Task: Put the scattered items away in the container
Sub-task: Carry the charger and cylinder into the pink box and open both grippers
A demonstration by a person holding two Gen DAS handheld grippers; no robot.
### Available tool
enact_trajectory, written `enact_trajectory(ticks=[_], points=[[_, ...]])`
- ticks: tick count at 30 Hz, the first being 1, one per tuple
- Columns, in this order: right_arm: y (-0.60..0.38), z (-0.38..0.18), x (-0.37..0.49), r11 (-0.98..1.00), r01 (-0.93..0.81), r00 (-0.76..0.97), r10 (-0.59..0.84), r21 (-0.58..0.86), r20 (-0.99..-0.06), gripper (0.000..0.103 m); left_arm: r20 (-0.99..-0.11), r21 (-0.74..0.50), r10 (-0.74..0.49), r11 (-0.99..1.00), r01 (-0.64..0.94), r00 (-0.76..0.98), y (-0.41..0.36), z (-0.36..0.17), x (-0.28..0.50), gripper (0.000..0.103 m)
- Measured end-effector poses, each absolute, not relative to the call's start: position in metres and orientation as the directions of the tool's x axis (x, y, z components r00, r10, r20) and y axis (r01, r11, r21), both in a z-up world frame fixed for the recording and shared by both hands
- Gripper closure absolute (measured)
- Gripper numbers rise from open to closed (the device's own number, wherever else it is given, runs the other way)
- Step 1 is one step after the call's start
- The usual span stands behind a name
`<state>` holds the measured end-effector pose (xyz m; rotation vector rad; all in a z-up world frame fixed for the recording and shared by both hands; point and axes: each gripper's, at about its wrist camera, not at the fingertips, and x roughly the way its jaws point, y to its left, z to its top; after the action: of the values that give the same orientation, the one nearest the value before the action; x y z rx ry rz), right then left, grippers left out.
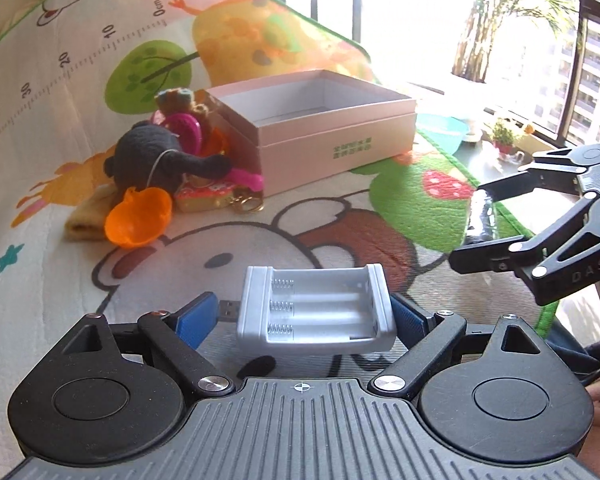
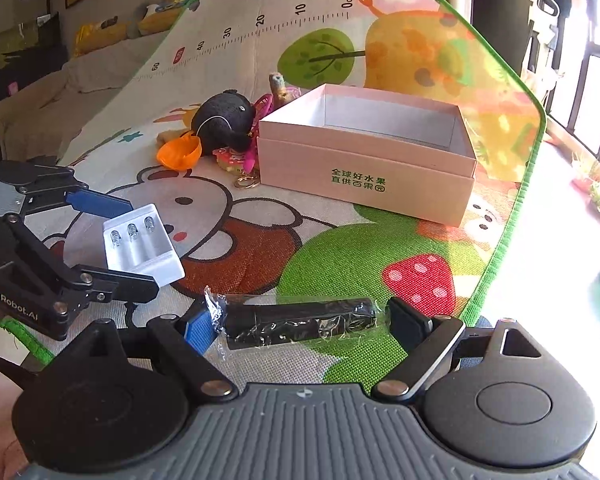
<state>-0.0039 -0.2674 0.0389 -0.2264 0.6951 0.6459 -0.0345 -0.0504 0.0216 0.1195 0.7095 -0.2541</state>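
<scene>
The left gripper (image 1: 308,316) has its blue pads on both ends of a white battery holder (image 1: 316,312), gripping it above the cartoon play mat (image 1: 40,280). To its right, the right gripper (image 2: 304,320) clamps a black wrapped stick (image 2: 300,322) lengthwise between its fingers, near the mat's green edge. The pink box (image 2: 364,184) stands open farther out on the mat, its white inside bare. Against the box's left wall lies a heap: a black plush toy (image 1: 152,156), an orange plastic shell (image 1: 138,216), a pink disc (image 1: 186,130) and a gold keyring (image 1: 248,204).
</scene>
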Motion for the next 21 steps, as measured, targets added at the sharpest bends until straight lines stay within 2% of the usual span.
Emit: enact_trajectory(ticks=[5,10,15,16,17,18,20,21], points=[[-0.277,0.052,0.012,0.789,-0.611,0.567,0.494,0.065,-0.66,0.016,-0.657,0.013,-0.249,0.94,0.341,0.711,-0.066,0.031,-0.027,0.009],[-0.283,0.098,0.058,0.799,-0.589,0.609,0.536,0.119,-0.584,0.016,-0.614,0.098,-0.263,0.91,0.402,0.744,-0.079,0.054,0.007,0.009],[-0.27,0.152,0.124,0.848,-0.525,0.736,0.495,0.072,-0.463,0.015,-0.502,0.187,-0.249,0.904,0.385,0.828,-0.084,0.085,0.072,0.009],[-0.267,0.163,0.14,0.857,-0.509,0.76,0.49,0.078,-0.428,0.013,-0.467,0.193,-0.236,0.913,0.359,0.852,-0.084,0.092,0.087,0.009],[-0.265,0.171,0.154,0.862,-0.499,0.774,0.489,0.089,-0.402,0.004,-0.417,0.201,-0.214,0.926,0.319,0.883,-0.085,0.099,0.102,0.008],[-0.263,0.178,0.168,0.865,-0.49,0.78,0.49,0.108,-0.389,0.0,-0.388,0.207,-0.179,0.939,0.274,0.904,-0.085,0.103,0.118,0.008],[-0.263,0.188,0.19,0.865,-0.473,0.776,0.498,0.165,-0.386,0.0,-0.338,0.2,-0.146,0.954,0.223,0.93,-0.083,0.108,0.143,0.007],[-0.265,0.189,0.195,0.861,-0.471,0.771,0.508,0.194,-0.383,0.0,-0.347,0.178,-0.148,0.959,0.22,0.926,-0.081,0.108,0.151,0.006]])
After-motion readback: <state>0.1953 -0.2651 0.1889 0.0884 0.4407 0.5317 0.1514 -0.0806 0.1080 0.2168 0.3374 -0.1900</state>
